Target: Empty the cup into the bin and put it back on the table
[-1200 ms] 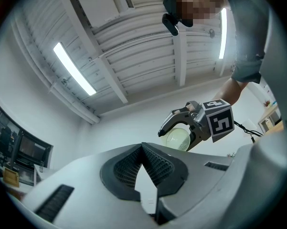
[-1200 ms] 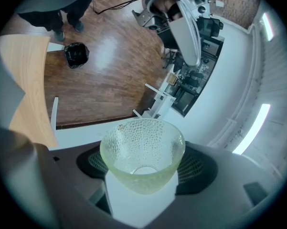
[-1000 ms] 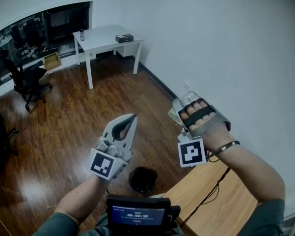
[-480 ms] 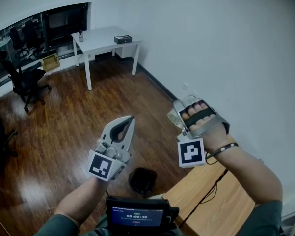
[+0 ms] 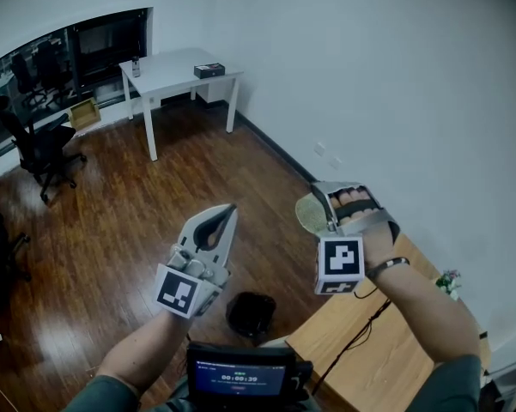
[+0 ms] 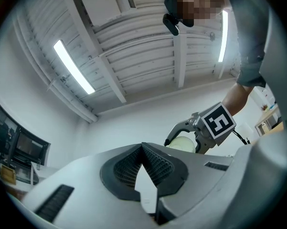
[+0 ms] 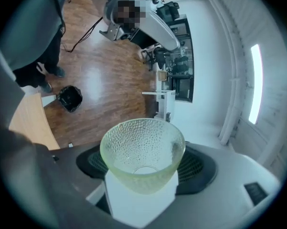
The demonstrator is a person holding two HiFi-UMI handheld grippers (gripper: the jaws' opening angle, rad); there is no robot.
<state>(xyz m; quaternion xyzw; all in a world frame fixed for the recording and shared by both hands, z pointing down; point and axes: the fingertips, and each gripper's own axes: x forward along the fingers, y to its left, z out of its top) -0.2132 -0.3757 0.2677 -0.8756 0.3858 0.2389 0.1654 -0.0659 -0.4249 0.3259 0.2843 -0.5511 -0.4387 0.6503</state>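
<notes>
Cup (image 5: 308,215) mostly hides behind the right gripper (image 5: 324,213) in the head view; only a pale bit peeks out at 9 o'clock; wood table (image 5: 386,350) is cut off at the bottom edge. In the right gripper view the bumpy glass cup sits squeezed between the pads (image 7: 196,168) at 3 and 9 o'clock; black bin (image 5: 251,313) lies at 7 o'clock from it. Left gripper (image 5: 226,217) has its fingers pressed together, holding nothing.
</notes>
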